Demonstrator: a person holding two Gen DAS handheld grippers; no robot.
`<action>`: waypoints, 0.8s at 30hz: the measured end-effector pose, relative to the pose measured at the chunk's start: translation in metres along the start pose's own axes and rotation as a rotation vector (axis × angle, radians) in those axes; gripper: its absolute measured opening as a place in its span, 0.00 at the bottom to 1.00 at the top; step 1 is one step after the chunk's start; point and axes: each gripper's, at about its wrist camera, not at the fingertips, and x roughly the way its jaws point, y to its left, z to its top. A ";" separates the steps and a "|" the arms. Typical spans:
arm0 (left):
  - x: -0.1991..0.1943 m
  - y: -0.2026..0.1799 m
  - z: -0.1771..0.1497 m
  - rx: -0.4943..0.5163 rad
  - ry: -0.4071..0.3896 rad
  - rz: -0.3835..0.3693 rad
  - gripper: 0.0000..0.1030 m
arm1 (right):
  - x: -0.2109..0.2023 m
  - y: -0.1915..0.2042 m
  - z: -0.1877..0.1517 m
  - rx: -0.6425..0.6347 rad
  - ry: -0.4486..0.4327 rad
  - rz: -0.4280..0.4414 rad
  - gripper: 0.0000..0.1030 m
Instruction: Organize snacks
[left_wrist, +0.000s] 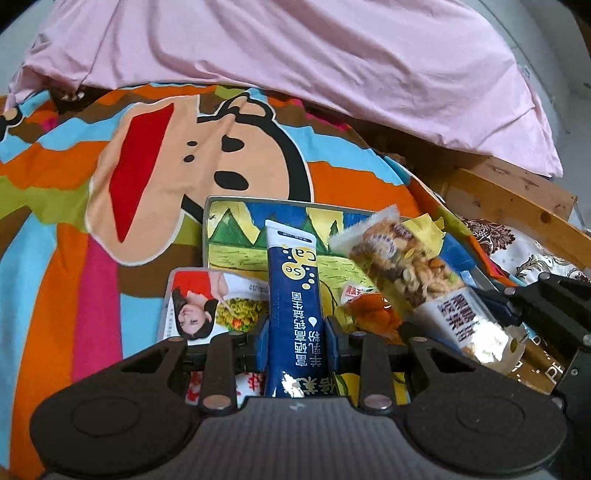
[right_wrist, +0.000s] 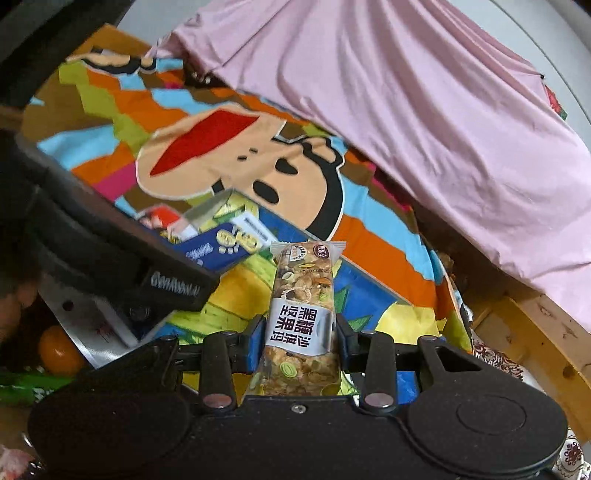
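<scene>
While the left gripper (left_wrist: 295, 332) is clamping a blue sachet (left_wrist: 293, 295), the right gripper (right_wrist: 300, 341) is gripping a nut bar (right_wrist: 301, 314) over the tray (left_wrist: 236, 236).

The navy blue snack sachet (left_wrist: 294, 306) had a glossy plastic film. The clear-wrapped nut bar (right_wrist: 302, 317) looked shiny. The cartoon-printed bedsheet (left_wrist: 74, 206) and creased pink cloth (left_wrist: 332, 55) were matt; the bed frame (left_wrist: 517, 199) was knotty wood.
</scene>
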 end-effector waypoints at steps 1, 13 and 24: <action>0.001 0.001 0.001 0.001 0.002 -0.003 0.33 | 0.002 0.001 -0.001 -0.001 0.009 -0.001 0.39; 0.009 0.018 0.003 -0.067 0.024 -0.086 0.37 | 0.008 0.015 -0.008 -0.037 0.039 0.013 0.51; -0.002 0.018 0.009 -0.093 -0.012 -0.099 0.64 | -0.003 0.009 -0.012 -0.016 0.041 0.021 0.81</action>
